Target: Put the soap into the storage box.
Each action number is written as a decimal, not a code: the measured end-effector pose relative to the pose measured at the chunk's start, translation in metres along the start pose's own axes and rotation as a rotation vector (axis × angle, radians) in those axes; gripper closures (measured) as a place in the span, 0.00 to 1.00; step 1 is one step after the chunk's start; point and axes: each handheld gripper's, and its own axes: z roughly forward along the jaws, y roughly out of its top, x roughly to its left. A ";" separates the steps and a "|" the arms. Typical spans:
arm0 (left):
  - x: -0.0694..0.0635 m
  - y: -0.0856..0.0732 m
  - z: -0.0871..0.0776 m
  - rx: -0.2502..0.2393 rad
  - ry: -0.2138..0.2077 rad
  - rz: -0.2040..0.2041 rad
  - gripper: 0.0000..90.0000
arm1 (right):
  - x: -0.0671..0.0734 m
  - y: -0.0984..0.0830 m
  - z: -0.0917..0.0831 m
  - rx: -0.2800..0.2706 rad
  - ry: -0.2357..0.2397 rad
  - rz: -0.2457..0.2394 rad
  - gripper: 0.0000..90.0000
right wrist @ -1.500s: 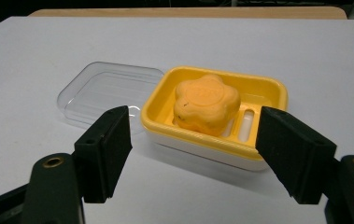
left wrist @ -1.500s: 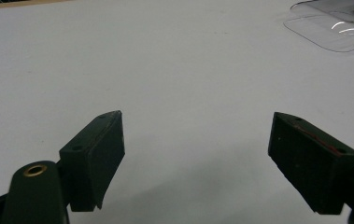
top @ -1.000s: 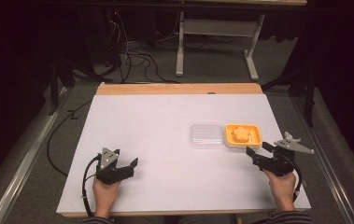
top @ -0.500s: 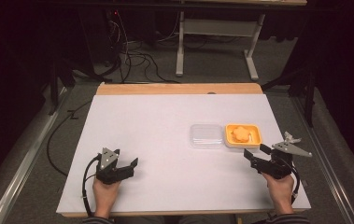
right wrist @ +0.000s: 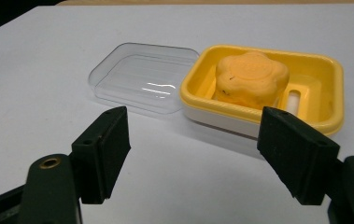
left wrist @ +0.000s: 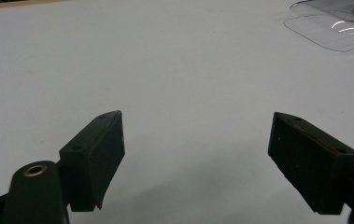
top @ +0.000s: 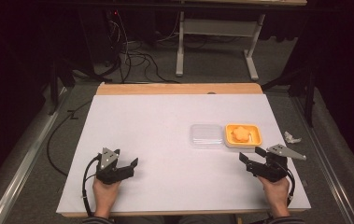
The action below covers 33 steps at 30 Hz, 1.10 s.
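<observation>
The yellow soap dish [right wrist: 326,88] sits on the white table [top: 165,140] toward its right side, just ahead of the right gripper [top: 253,156], whose jaws stand wide apart and empty. Its long axis runs left to right across the table, with the clear lid [right wrist: 142,77] touching its left end. The flower-shaped orange soap [right wrist: 250,77] lies inside. A careless grip could tip the light dish or skid the lid. The left gripper [top: 130,165], also wide, rests well apart.

My left gripper view's top edge cuts off the clear lid [left wrist: 333,28]; the crumpled scrap [top: 292,137] beyond my table's right edge is too small to identify
</observation>
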 end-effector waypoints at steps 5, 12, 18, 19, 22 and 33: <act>0.000 0.000 0.000 0.000 0.000 0.000 0.21 | 0.005 -0.001 0.004 0.009 0.012 -0.010 0.29; 0.000 0.000 0.000 0.000 0.000 0.000 0.21 | 0.010 -0.002 0.010 0.016 0.023 -0.016 0.29; 0.000 0.000 0.000 0.000 -0.003 0.000 0.21 | 0.014 -0.002 0.015 0.026 0.028 -0.025 0.29; 0.000 0.000 0.000 0.000 -0.003 -0.001 0.21 | 0.014 -0.002 0.016 0.025 0.029 -0.028 0.29; 0.000 0.000 0.000 -0.001 -0.003 -0.001 0.21 | 0.017 -0.003 0.020 0.029 0.040 -0.027 0.29; 0.000 0.000 -0.001 -0.002 -0.004 -0.002 0.21 | 0.027 -0.001 0.030 0.053 0.051 -0.047 0.30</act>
